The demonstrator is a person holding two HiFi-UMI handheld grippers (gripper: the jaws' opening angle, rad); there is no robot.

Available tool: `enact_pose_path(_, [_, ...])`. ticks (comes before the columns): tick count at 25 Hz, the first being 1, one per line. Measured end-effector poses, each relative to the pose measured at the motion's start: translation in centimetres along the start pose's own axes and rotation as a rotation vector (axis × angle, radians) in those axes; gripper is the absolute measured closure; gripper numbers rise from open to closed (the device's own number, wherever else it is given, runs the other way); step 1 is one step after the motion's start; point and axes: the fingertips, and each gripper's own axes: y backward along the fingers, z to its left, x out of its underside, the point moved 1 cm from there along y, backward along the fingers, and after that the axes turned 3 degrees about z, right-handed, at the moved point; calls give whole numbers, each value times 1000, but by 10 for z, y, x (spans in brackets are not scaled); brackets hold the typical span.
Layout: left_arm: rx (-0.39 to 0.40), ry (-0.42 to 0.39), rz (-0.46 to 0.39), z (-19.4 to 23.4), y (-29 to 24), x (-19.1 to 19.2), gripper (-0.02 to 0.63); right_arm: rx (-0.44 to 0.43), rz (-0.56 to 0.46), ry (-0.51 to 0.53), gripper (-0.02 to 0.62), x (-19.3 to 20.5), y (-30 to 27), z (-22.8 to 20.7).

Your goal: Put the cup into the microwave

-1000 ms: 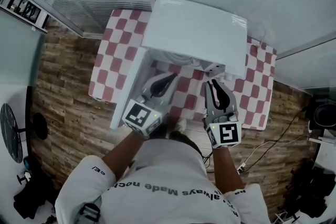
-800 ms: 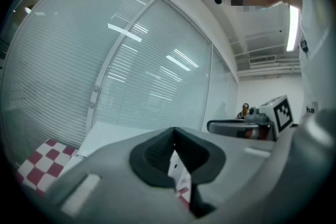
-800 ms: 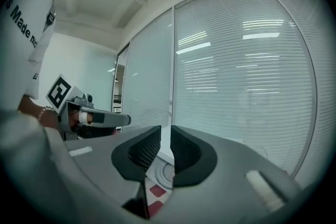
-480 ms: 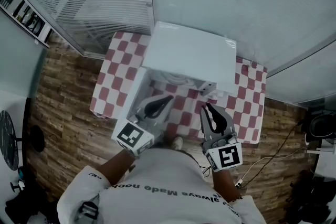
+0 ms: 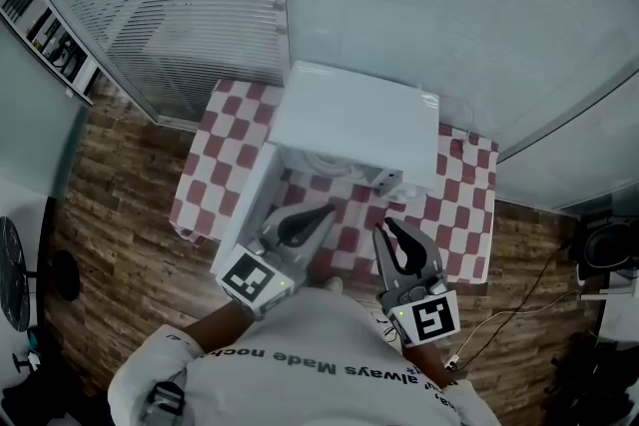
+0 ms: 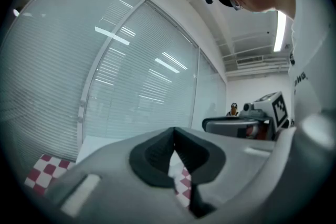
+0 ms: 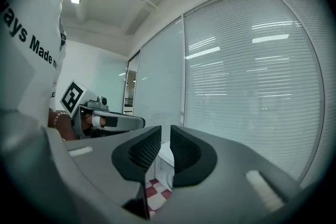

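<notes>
Cup: not surely made out; one pale rounded form (image 5: 324,162) lies inside one open white microwave (image 5: 354,115) on one checked table (image 5: 215,145). Tools, two: left tool (image 5: 321,213) jaws together, right tool (image 5: 385,227) jaws narrowly apart, both empty. Both now farther back from the opening than earlier.

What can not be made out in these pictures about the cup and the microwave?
- Cup: seen in no view; in the head view the microwave top covers its inside.
- Microwave front: left gripper view, the fingers block it.
- Door: head view, the left gripper covers its near end.
</notes>
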Motion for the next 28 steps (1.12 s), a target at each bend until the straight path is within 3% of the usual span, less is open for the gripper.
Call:
enact_pose_path(15, [-16, -26, -2, 1, 0, 0, 602, 21, -12, 9, 546, -7, 7, -6])
enact_pose_path(23, [-16, 2, -37, 0, -6, -9, 602, 6, 4, 13, 545, 0, 7, -10])
enact_pose_path(28, [-14, -10, -4, 2, -7, 2, 601, 18, -16, -7, 545, -4, 7, -12])
